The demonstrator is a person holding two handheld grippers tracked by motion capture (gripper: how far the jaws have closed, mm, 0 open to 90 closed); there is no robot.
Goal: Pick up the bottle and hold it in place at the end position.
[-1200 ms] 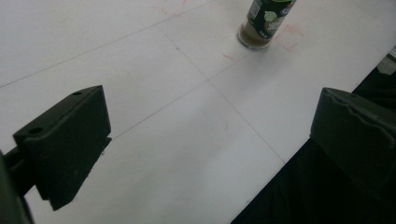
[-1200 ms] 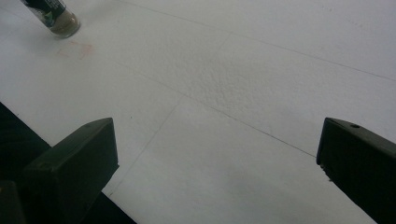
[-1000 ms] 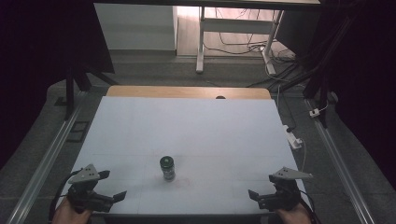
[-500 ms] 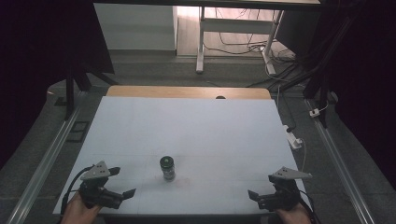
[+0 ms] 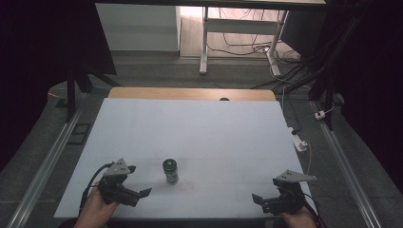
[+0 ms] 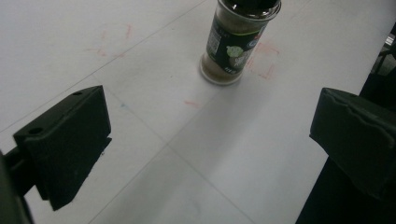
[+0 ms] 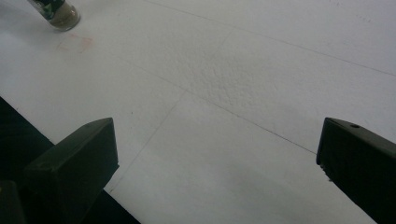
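Observation:
A small spice jar with a dark lid and green label stands upright on the white table, near the front middle. My left gripper is open a short way to the jar's left, jaws pointing at it and nothing between them. In the left gripper view the jar stands ahead of the open gripper, slightly right of centre. My right gripper rests open by the front right corner, far from the jar. In the right gripper view the jar's base shows at top left, beyond the open gripper.
A wooden strip borders the table's far edge. A white plug with a cable lies off the right edge. Metal rails run along both sides. Faint red marks are on the sheet by the jar.
My left gripper has moved right and a little forward, closing in on the jar. The right gripper and the jar have stayed put.

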